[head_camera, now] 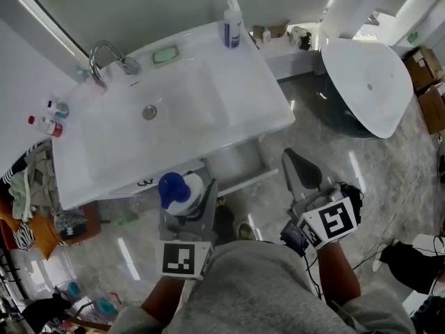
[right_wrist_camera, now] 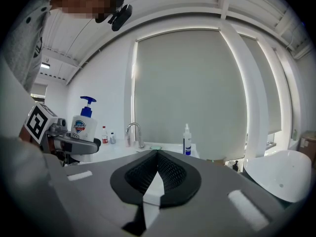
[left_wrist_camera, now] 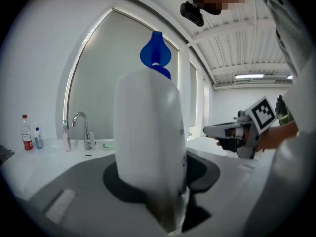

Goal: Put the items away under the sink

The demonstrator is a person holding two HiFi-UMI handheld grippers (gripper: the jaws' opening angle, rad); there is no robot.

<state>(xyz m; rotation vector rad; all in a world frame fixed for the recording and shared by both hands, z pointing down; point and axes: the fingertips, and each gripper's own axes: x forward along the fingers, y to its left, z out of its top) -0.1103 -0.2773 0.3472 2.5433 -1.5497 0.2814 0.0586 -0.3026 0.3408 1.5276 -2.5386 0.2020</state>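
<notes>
My left gripper (head_camera: 186,202) is shut on a white pump bottle (head_camera: 182,191) with a blue pump head, held upright in front of the sink's near edge. In the left gripper view the bottle (left_wrist_camera: 148,142) fills the middle and hides the jaws' gap. My right gripper (head_camera: 300,171) hangs to the right of it, shut with nothing between its jaws; its ribbed pads (right_wrist_camera: 170,174) meet. The white sink (head_camera: 104,160) carries a spray bottle (head_camera: 233,23), a green soap (head_camera: 166,55) and two small bottles (head_camera: 46,125) at its left end. The space under the sink (head_camera: 233,160) is mostly hidden.
A chrome faucet (head_camera: 104,53) stands at the sink's back. A large white tub (head_camera: 368,82) sits on the floor at the right, with cardboard boxes (head_camera: 427,82) beyond. Clothes and bags (head_camera: 28,200) pile up left of the sink. Cables (head_camera: 389,249) lie on the grey floor.
</notes>
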